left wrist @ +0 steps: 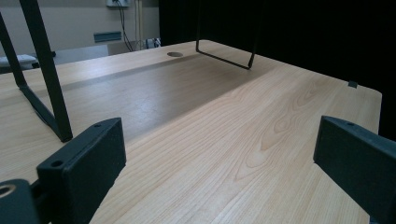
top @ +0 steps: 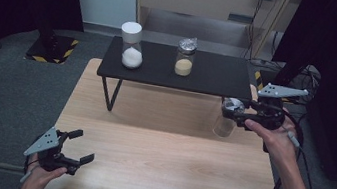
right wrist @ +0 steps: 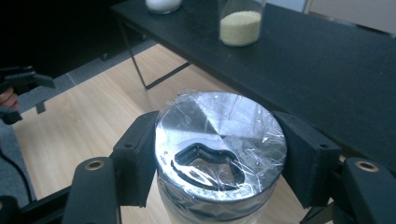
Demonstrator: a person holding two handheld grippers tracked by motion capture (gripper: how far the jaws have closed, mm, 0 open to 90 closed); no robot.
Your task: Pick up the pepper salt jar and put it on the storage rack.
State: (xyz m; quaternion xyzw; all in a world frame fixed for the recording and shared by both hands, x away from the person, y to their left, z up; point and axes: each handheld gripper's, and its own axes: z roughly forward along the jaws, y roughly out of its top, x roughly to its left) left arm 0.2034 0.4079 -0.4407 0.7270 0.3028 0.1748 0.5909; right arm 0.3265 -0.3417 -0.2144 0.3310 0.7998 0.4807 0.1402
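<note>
- The clear jar (top: 225, 125) — the thing in hand — hangs just off the front right corner of the black shelf (top: 209, 80), above the wooden worktop (top: 158, 148); the high view shows a faint shadow beneath it.
- Left tool (top: 81, 147): well to the front left of the black shelf, near the worktop's front left corner, held low in the person's left hand (top: 43, 174). Its jaws are spread wide with nothing between them — in the left gripper view bare wood lies between the two black pads.
- White-capped jar (top: 131, 46): on the black shelf, towards its left end, with white powder in the bottom.
- Foil-topped jar (top: 185, 56): on the black shelf near its middle, just right of the white-capped jar and apart from it, holding a layer of yellowish grains.
- Right tool (right wrist: 219, 154): at the black shelf's front right corner, clenched on the clear jar's neck; in the right gripper view the pads press both sides just under the silver lid (right wrist: 219, 140), which is covered in plastic film.
- The right hand (top: 274, 135) holds that tool roughly level, pointing left.
</note>
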